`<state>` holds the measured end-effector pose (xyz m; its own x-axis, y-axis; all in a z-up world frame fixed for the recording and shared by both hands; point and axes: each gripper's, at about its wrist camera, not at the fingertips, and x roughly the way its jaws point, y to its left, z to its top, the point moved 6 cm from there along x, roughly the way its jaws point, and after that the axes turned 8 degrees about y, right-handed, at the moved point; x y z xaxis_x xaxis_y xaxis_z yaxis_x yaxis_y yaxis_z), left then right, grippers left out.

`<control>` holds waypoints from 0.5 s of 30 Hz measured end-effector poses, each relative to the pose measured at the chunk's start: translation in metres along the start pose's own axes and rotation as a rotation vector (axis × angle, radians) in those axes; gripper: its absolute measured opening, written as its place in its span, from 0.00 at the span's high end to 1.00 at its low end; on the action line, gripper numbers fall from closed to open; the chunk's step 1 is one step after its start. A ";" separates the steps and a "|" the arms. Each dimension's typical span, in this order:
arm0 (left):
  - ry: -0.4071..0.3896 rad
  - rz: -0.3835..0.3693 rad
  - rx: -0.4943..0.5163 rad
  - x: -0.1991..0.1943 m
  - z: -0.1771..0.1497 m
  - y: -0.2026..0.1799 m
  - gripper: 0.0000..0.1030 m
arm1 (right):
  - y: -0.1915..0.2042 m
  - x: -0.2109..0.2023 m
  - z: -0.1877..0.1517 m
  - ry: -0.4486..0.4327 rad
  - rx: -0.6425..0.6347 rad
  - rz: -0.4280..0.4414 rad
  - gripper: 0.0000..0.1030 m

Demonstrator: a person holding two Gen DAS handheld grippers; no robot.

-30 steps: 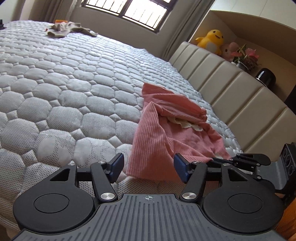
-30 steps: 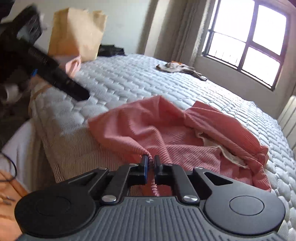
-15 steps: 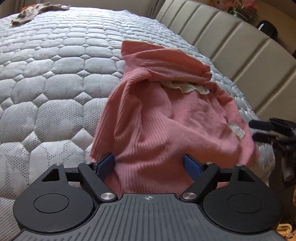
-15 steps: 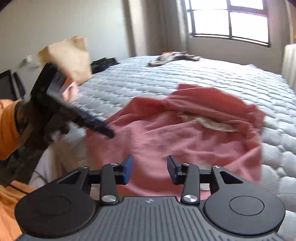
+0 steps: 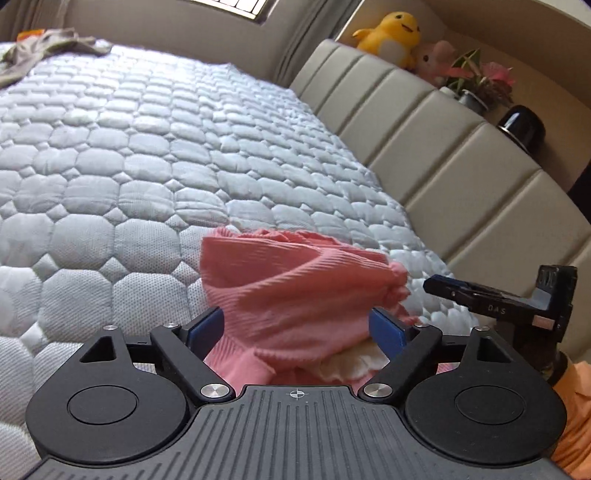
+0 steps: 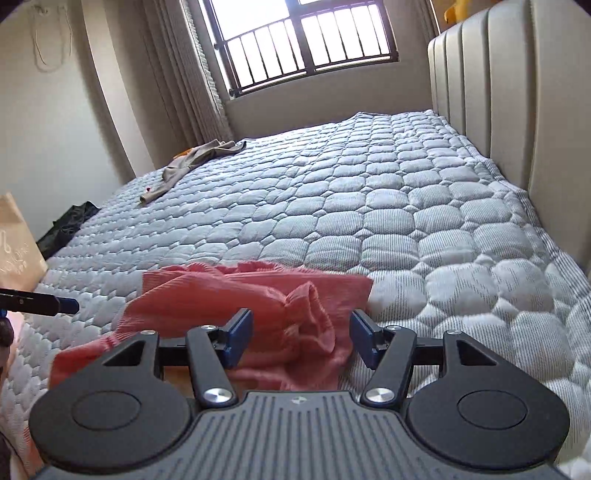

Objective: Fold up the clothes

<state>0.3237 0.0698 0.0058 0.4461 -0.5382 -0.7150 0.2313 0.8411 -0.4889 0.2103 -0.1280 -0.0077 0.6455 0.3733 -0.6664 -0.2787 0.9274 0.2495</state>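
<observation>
A crumpled pink ribbed garment [image 5: 295,291] with a cream inner trim [image 5: 351,363] lies at the near edge of the quilted grey mattress [image 5: 147,177]. My left gripper [image 5: 295,328] is open, its blue pads on either side of the bunched cloth, not closed on it. In the right wrist view the same pink garment [image 6: 258,295] lies in front of my right gripper [image 6: 301,339], which is open with cloth between its pads. The right gripper's tip shows at the right of the left wrist view [image 5: 480,295].
A beige padded headboard [image 5: 443,177] runs along the mattress. A shelf behind it holds a yellow plush [image 5: 391,33] and a potted plant [image 5: 476,81]. A tan garment [image 6: 192,162] lies far across the bed by the window. A paper bag [image 6: 14,243] stands at the left.
The right gripper opened and let go of the pink cloth. Both grippers dropped low to the garment's edge, and the cloth now lies bunched between their open pads.
</observation>
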 end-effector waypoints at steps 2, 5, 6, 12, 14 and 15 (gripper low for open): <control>0.042 0.007 -0.056 0.026 0.016 0.014 0.17 | -0.007 0.021 0.014 0.007 0.030 -0.011 0.42; 0.054 -0.010 -0.133 0.051 0.026 0.036 0.17 | -0.026 0.054 0.030 0.026 0.131 0.025 0.42; 0.058 -0.031 -0.156 0.057 0.027 0.040 0.17 | -0.032 0.066 0.033 0.037 0.153 0.031 0.42; 0.067 -0.121 -0.231 0.079 0.029 0.052 0.50 | -0.034 0.111 0.024 0.153 0.188 0.138 0.59; 0.054 -0.127 -0.224 0.071 0.027 0.050 0.66 | -0.022 0.100 0.023 0.155 0.162 0.172 0.85; 0.040 -0.135 -0.206 0.059 0.022 0.045 0.75 | -0.017 0.091 0.023 0.144 0.152 0.182 0.85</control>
<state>0.3796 0.0768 -0.0477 0.3880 -0.6499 -0.6536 0.1034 0.7353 -0.6698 0.2900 -0.1089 -0.0562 0.4838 0.5370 -0.6910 -0.2637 0.8423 0.4700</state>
